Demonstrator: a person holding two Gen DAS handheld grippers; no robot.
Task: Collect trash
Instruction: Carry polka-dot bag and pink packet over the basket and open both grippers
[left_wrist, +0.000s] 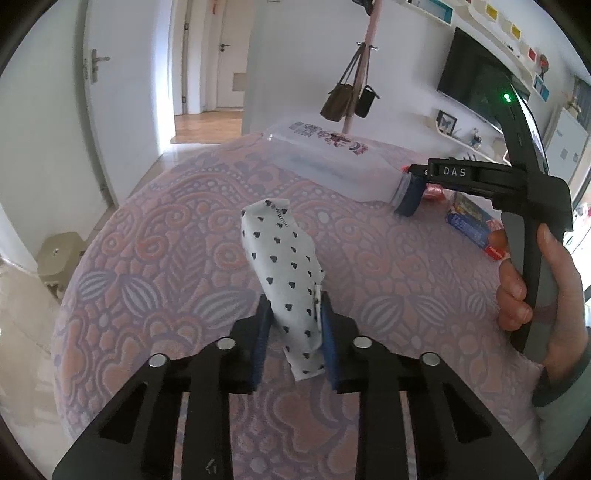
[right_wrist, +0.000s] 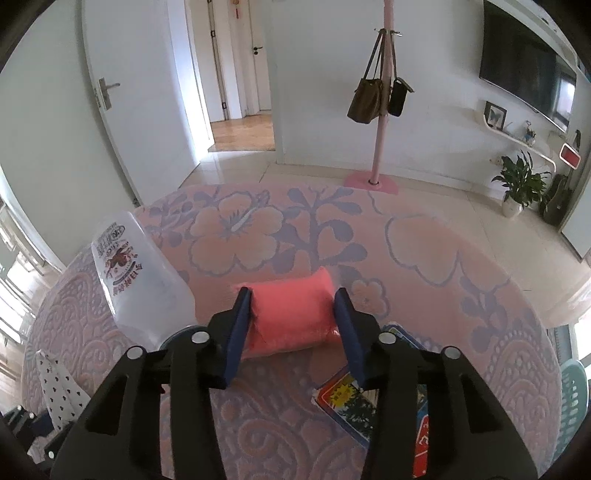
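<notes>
My left gripper (left_wrist: 295, 325) is shut on a white wrapper with small black hearts (left_wrist: 284, 266), held upright above the pink and lilac tablecloth (left_wrist: 166, 240). The wrapper also shows at the lower left of the right wrist view (right_wrist: 59, 387). My right gripper (right_wrist: 291, 328) has its blue fingers (right_wrist: 238, 332) on both sides of a pink packet (right_wrist: 291, 314) and is closed on it; it shows in the left wrist view (left_wrist: 413, 192) by the bottle. A clear plastic bottle (left_wrist: 332, 162) lies on its side on the table, left of the right gripper (right_wrist: 136, 280).
A colourful printed packet (right_wrist: 354, 402) lies on the cloth under the right gripper, also visible in the left wrist view (left_wrist: 469, 221). A pink coat stand with bags (right_wrist: 380, 110), a potted plant (right_wrist: 521, 184), a wall TV (right_wrist: 528, 62) and an open doorway (right_wrist: 236, 92) lie beyond.
</notes>
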